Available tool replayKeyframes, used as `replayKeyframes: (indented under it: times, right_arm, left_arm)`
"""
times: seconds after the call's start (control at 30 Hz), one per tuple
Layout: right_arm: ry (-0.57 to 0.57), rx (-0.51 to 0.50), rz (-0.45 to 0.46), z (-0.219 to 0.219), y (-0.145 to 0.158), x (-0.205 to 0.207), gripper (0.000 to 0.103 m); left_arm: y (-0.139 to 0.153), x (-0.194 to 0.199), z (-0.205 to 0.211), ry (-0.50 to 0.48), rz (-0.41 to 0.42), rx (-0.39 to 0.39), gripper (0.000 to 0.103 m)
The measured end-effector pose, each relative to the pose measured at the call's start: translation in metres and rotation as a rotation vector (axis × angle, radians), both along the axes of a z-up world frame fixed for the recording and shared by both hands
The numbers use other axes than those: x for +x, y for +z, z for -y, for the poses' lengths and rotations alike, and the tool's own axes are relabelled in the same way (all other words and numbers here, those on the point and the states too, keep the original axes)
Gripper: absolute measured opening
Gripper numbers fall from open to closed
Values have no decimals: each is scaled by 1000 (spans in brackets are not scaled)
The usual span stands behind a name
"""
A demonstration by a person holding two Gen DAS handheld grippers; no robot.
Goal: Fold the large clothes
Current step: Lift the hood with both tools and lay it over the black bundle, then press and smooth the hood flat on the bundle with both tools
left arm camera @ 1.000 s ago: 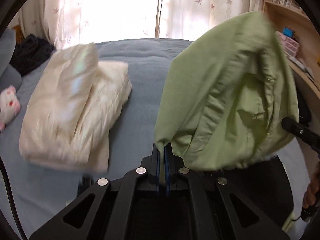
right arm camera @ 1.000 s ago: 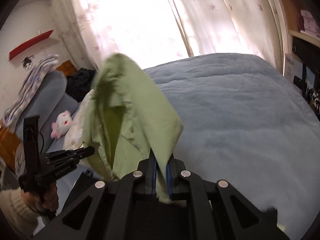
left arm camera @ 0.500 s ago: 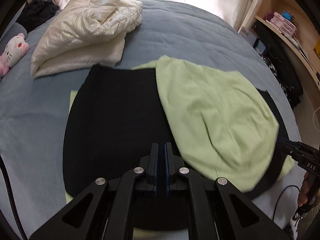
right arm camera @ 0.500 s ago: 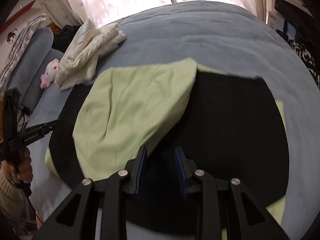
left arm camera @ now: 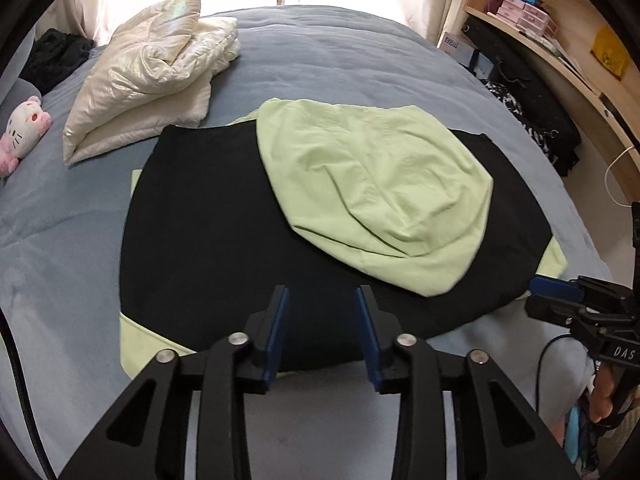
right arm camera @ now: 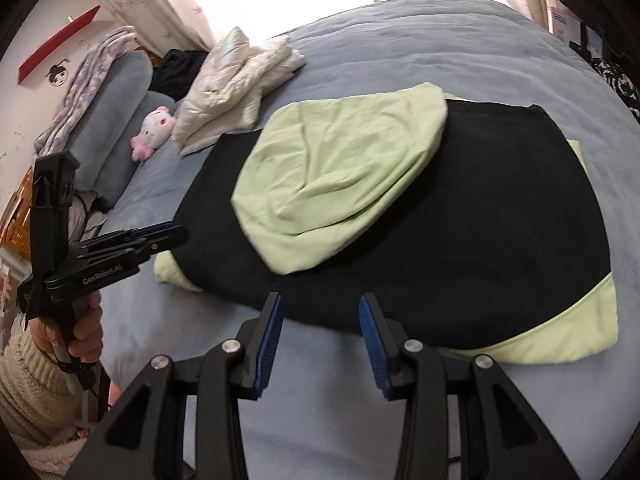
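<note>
A large black garment [left arm camera: 208,232] with light green trim lies flat on the blue bed [left arm camera: 352,60]. A light green flap [left arm camera: 372,188] is folded over its right half in the left wrist view, and over its left half in the right wrist view [right arm camera: 340,172]. My left gripper [left arm camera: 322,312] is open and empty above the garment's near edge. My right gripper [right arm camera: 320,320] is open and empty above the near edge of the black garment [right arm camera: 500,240]. Each gripper shows at the side of the other's view.
A folded cream quilted jacket [left arm camera: 148,76] lies at the far left of the bed. A pink and white plush toy [left arm camera: 22,132] sits at the left edge. Wooden shelves [left arm camera: 560,44] and dark clothes stand on the right. Blue-grey pillows [right arm camera: 116,120] lie left.
Both grippers lowered the green flap onto the black garment and let go. The right jaws opened first, then the left. Both grippers have drawn back toward the near edge.
</note>
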State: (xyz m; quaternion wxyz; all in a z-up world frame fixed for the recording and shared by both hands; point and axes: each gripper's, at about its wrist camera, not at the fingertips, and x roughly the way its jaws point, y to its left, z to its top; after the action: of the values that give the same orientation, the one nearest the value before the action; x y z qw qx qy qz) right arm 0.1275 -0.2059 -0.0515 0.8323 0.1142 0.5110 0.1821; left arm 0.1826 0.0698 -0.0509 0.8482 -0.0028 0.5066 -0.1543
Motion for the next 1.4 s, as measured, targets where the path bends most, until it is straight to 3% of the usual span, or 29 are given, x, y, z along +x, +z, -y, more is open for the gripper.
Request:
replayKeyframes:
  times: [0.13, 0.17, 0.23, 0.33, 0.57, 0.87, 0.9, 0.93, 1.0, 1.07, 1.13, 1.23, 1.3, 1.4]
  right_arm:
    - [-3, 21, 2, -5, 0, -3, 43]
    - [-9, 37, -4, -5, -2, -3, 48]
    - [-33, 62, -17, -3, -9, 1, 59]
    - [-74, 100, -35, 2, -19, 5, 60]
    - [-179, 197, -72, 22, -41, 30, 60]
    - [-243, 232, -6, 30, -44, 82, 57]
    - [-260, 226, 1, 31, -47, 88, 47]
    - [-266, 216, 1, 30, -49, 91, 41]
    - [-273, 187, -16, 29, -55, 97, 11]
    - [-269, 184, -19, 28, -60, 100, 9]
    - [-279, 212, -6, 30, -57, 95, 7]
    - [-323, 411, -10, 46, -57, 79, 7]
    - [-364, 456, -52, 52, -72, 69, 7]
    - [-385, 350, -113, 45, -102, 62, 4]
  left_arm:
    - [-3, -1, 2, 4, -3, -58, 48]
    - [-4, -1, 1, 6, -6, -80, 50]
    - [-9, 2, -3, 13, -15, -162, 58]
    - [-20, 11, -12, 43, -44, -286, 59]
    - [-55, 44, -24, 115, -116, -445, 59]
    - [-87, 87, -7, 151, -144, -520, 58]
    - [-89, 91, -4, 160, -142, -523, 57]
    - [-91, 95, -1, 174, -139, -529, 38]
    - [-95, 104, 7, 183, -158, -522, 8]
    - [-88, 105, 15, 177, -144, -482, 6]
    - [-65, 97, 20, 180, -43, -413, 5]
    - [-37, 80, 23, 168, 83, -336, 5]
    - [-43, 76, 27, 160, 61, -292, 5]
    - [-85, 75, 37, 174, -41, -170, 6]
